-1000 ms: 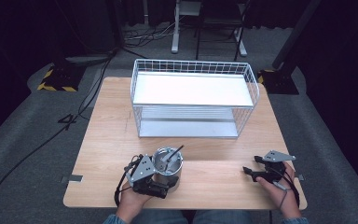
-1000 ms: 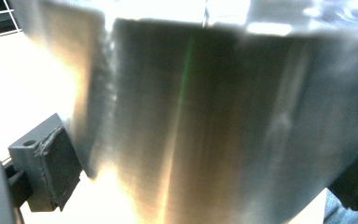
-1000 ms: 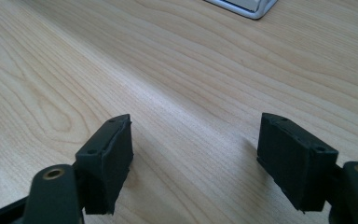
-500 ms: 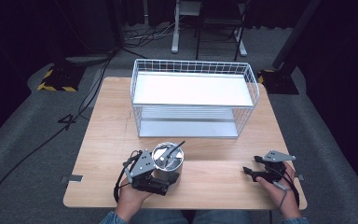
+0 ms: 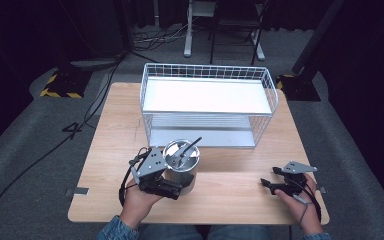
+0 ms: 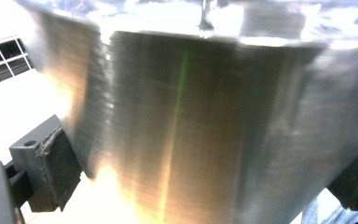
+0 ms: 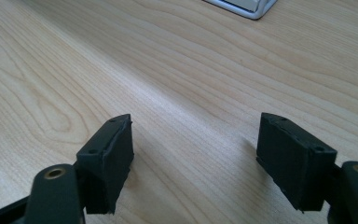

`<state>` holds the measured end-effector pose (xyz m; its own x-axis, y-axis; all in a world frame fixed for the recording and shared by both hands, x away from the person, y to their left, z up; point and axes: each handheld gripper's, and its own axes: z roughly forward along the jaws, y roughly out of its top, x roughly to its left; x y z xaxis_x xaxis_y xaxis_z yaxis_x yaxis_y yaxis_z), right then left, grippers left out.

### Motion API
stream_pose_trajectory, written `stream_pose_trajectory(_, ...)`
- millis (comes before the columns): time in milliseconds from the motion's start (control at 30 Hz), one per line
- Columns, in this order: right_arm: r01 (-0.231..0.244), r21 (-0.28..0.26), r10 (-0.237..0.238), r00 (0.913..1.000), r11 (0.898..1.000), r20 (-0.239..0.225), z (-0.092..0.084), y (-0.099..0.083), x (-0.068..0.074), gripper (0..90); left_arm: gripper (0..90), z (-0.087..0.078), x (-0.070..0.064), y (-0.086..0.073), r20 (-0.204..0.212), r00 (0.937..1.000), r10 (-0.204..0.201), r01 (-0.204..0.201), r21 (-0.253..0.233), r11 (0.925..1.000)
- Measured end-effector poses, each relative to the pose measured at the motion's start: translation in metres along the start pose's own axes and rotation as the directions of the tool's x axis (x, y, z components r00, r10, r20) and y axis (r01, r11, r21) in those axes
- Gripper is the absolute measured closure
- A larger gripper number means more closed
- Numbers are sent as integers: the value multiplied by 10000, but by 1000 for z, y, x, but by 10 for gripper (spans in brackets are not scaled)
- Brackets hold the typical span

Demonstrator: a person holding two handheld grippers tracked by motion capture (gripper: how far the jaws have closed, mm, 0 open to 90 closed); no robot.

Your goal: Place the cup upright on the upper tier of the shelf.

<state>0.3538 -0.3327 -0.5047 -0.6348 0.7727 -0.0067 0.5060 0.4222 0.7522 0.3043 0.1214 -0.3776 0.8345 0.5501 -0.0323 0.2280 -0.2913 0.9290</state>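
Note:
A shiny metal pot [image 5: 181, 159] with a dark utensil handle [image 5: 191, 146] leaning out of it is at the front left of the wooden table [image 5: 240, 195]. My left gripper [image 5: 176, 184] is shut on the pot, one jaw on each side. In the left gripper view the pot's wall [image 6: 205, 121] spans the space between the left gripper's [image 6: 207, 172] pads [image 6: 58, 163]. My right gripper [image 5: 271, 178] rests at the front right, open. In the right gripper view, bare wood lies between the right gripper's [image 7: 196, 158] jaws.
A white wire rack [image 5: 205, 67] with two shelves stands across the back half of the table, just beyond the pot. A corner of its base [image 7: 249, 7] appears in the right gripper view. Dark floor, cables and a chair base surround the table.
My left gripper has carried the pot a little away from the front edge, toward the rack. The right gripper has stayed where it was.

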Motion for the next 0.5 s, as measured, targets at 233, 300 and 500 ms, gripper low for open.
stream_pose_trajectory(233, 8, -7, -8, 10000, 10000, -15, 0, 0, 0, 274, 36, -4, 5, 27, 123, 9999, -101, 100, 31, 9999)
stream_pose_trajectory(300, 10, 0, -10, 10000, 10000, -4, 0, 0, 0, 275, 36, -6, 8, 43, 172, 9998, -82, 82, 16, 10000)
stream_pose_trajectory(500, -2, -14, 2, 10000, 10000, 10, 0, 0, 0, 274, 36, -7, 13, 69, 154, 9999, 22, -22, -48, 10000)
